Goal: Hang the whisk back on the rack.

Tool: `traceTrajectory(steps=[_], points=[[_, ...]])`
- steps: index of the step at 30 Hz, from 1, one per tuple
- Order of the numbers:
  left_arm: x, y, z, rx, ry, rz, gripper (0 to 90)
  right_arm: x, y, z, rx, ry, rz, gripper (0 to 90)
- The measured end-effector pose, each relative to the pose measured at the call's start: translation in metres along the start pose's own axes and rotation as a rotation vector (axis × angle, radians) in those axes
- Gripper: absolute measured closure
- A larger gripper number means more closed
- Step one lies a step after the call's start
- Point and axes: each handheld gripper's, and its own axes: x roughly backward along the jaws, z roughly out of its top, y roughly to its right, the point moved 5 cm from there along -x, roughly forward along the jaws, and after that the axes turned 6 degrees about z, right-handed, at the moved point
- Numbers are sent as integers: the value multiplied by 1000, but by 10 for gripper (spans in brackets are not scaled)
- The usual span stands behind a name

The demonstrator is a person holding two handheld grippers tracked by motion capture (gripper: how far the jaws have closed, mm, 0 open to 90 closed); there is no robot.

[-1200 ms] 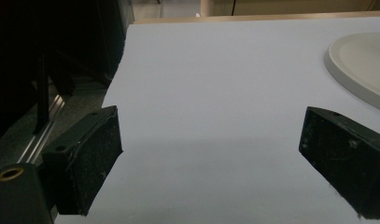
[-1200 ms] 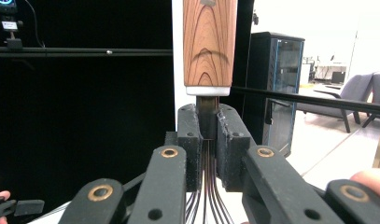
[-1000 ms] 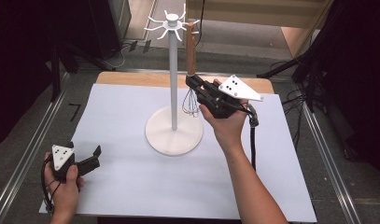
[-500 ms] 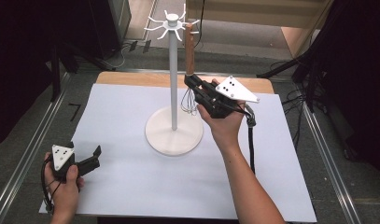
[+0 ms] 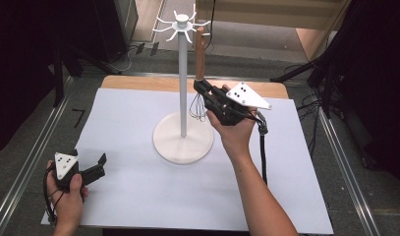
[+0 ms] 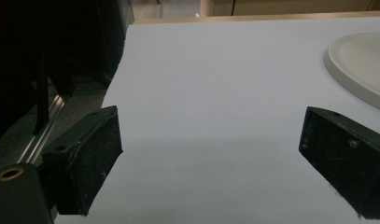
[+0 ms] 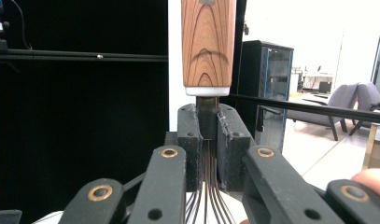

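A white stand (image 5: 183, 88) with hook arms at its top rises from a round base (image 5: 183, 145) in the middle of the white sheet. A whisk with a wooden handle (image 5: 200, 54) hangs upright beside the pole, its wires (image 5: 197, 108) pointing down. My right gripper (image 5: 203, 88) is shut on the whisk's neck just under the handle (image 7: 208, 42); its fingers (image 7: 189, 140) press on the dark neck (image 7: 207, 112). My left gripper (image 5: 89, 169) rests at the sheet's near left, open with nothing between its fingers (image 6: 85, 163).
The white sheet (image 5: 138, 196) covers a wooden table (image 5: 133, 82). Metal rails (image 5: 30, 162) run along both sides. The stand's base edge (image 6: 360, 70) lies ahead and to the right of the left gripper.
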Motion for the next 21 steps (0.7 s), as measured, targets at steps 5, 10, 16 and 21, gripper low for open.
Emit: traceTrajectory(steps=[5,10,16,21], points=[[0,0,0,-1,0,0,65,0,-1,0,-4,-1,5,830],[0,0,0,-2,0,1,65,1,-1,2,-13,-23,-4,824],[0,0,0,-2,-1,0,65,5,0,5,-27,-59,-24,700],[0,0,0,-4,-1,0,65,10,2,5,-28,-83,-57,509]])
